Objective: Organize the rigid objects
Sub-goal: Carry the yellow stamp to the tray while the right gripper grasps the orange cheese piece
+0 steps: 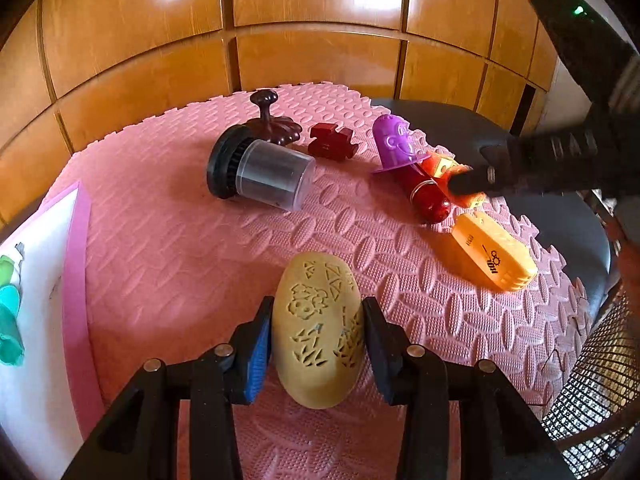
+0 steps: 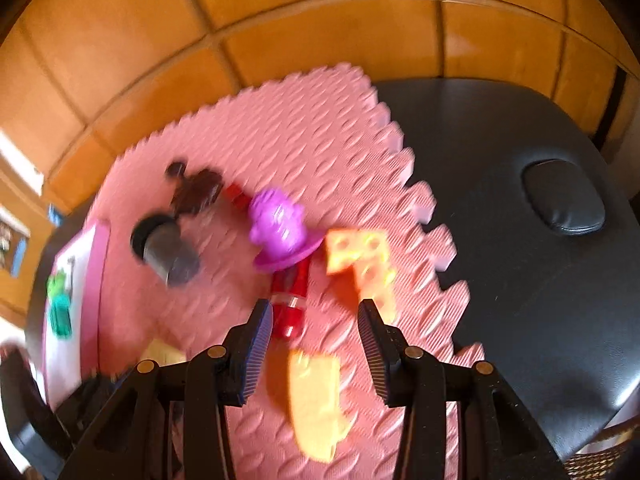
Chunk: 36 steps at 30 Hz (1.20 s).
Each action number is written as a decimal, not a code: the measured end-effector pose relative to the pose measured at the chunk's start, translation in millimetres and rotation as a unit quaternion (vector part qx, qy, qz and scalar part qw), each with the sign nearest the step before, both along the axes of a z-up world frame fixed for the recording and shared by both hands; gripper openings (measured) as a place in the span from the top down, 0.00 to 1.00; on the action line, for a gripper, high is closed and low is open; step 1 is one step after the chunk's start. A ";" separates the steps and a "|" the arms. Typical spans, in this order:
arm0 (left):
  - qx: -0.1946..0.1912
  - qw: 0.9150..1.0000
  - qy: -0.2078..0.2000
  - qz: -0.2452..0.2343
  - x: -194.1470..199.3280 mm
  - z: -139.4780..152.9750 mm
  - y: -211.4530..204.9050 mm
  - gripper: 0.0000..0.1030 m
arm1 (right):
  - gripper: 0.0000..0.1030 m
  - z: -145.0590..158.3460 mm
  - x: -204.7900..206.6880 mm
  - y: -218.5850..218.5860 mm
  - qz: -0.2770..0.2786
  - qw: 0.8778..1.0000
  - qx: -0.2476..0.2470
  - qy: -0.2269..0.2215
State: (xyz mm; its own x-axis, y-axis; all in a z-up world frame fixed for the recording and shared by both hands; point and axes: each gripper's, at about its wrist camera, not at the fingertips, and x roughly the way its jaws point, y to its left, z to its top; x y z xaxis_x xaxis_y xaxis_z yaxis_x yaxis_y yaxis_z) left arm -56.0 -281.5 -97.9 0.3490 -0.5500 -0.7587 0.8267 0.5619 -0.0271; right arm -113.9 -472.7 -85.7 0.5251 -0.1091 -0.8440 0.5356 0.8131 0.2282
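Tan carved oval [image 1: 318, 336] apparently clamped between left jaws.

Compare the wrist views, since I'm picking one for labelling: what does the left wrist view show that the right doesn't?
Only left wrist: the wire mesh basket, and the carved pattern on the tan oval clamped by the left gripper. Only right wrist: a black oval pad on the dark tabletop. Both: pink mat, purple toy, red cylinder, clear jar.

Pink embossed mat [image 1: 180, 248], tan carved oval [image 1: 318, 336], purple figure [image 1: 394, 142], orange case [image 1: 494, 254]
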 end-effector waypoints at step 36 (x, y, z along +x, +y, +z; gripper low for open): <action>-0.059 0.972 0.082 0.211 122.0 71.6 152.9 0.59 | 0.73 -24.4 8.2 47.2 0.081 0.984 -0.138 0.079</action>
